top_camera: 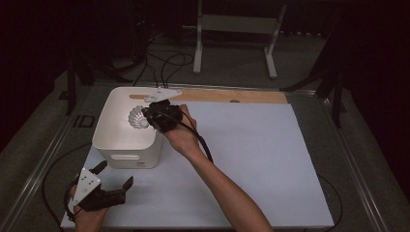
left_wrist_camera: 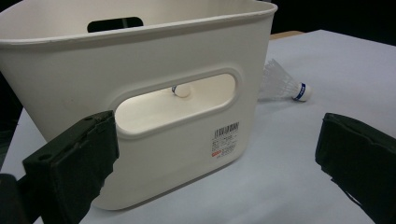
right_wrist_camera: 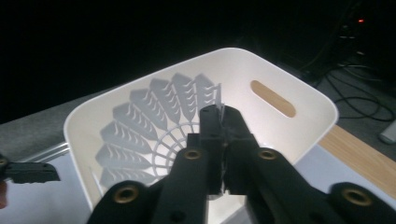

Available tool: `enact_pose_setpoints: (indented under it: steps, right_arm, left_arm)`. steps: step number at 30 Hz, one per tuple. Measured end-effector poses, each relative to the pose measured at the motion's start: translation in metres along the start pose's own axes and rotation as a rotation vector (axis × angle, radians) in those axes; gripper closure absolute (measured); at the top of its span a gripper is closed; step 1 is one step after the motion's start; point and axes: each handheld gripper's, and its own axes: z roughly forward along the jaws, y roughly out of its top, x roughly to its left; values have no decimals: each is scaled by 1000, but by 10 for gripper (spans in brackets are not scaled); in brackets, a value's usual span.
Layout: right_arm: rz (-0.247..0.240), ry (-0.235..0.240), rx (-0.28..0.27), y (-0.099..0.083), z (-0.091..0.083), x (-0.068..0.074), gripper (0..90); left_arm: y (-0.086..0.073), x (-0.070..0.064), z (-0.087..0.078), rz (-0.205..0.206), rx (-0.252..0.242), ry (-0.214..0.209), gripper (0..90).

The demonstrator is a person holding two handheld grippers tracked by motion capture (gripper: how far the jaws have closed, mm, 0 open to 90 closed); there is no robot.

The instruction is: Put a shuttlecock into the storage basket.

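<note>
Over the smooth white plastic bin [top_camera: 107, 126], right gripper [top_camera: 147, 117] fingers pinched on a feathered shuttlecock [top_camera: 137, 118] skirt, left gripper [top_camera: 116, 180] fingers spread wide on the pale counter [top_camera: 251, 159], second shuttlecock [left_wrist_camera: 285, 84] lying behind the bin.

- The shuttlecock [right_wrist_camera: 154, 126] held over the white bin [right_wrist_camera: 299, 88] has its cork end hidden behind the right tongs' [right_wrist_camera: 223, 140] closed jaws.
- Inside the bin, a second shuttlecock [left_wrist_camera: 181, 90] shows only its cork tip through the handle slot.
- The label [left_wrist_camera: 225, 140] on the bin wall is too small to read.
- Both jaws of the left tongs [left_wrist_camera: 217, 163] run off the bottom edge.
</note>
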Motion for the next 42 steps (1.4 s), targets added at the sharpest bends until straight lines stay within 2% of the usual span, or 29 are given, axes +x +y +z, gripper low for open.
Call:
enact_pose_setpoints:
  steps: [2, 4, 6, 12, 24, 31, 42]
  right_arm:
    - [11, 22, 0, 0, 1, -1, 547]
    - [28, 39, 9, -1, 1, -5, 419]
    - [35, 16, 15, -2, 0, -9, 341]
    - [48, -36, 23, -7, -6, -20, 199]
    - [58, -50, 28, -13, -14, -34, 168]
    - [67, -83, 35, -19, -17, -39, 126]
    - [66, -121, 40, -25, -22, -47, 107]
  left_arm:
    - [0, 0, 0, -2, -1, 1, 0]
    - [0, 0, 0, -1, -2, 1, 0]
    - [0, 0, 0, 0, -2, 0, 0]
    - [0, -1, 0, 0, -2, 1, 0]
    - [0, -1, 1, 0, 0, -2, 0]
    - [0, 0, 0, 1, -2, -1, 0]
    - [0, -1, 2, 2, 2, -3, 0]
